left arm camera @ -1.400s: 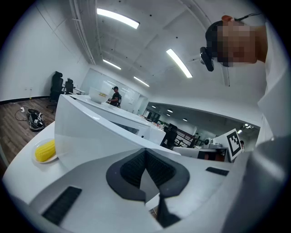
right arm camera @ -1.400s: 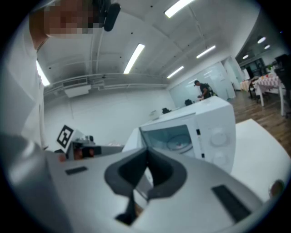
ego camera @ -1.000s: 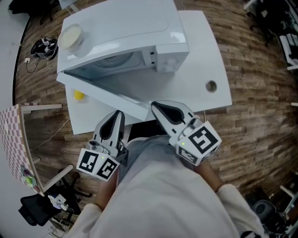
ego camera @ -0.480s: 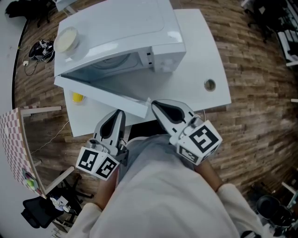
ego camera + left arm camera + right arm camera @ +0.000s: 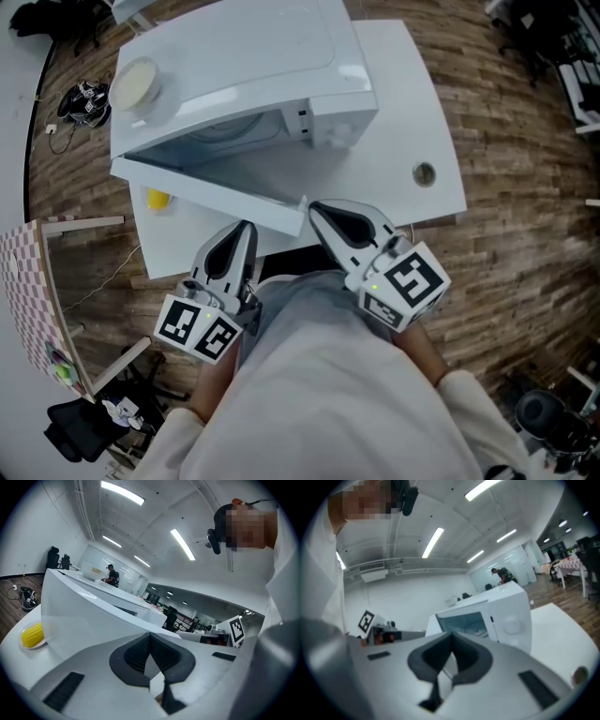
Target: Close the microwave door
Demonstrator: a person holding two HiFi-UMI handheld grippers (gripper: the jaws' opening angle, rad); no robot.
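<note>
standing open on the white table, the microwave door juts toward the person, its free edge just beside the right gripper (jaws together, empty). the left gripper, likewise closed on nothing, hangs near the table edge; yellow corn sits behind the door.

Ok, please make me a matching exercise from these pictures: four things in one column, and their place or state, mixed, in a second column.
1. white microwave door
2. round cream dish
3. yellow corn piece
4. round cable hole

A. in the white tabletop, right of the microwave
B. on top of the microwave
C. swung open
D. lying on the tabletop, left side

Pairs: 1-C, 2-B, 3-D, 4-A
</note>
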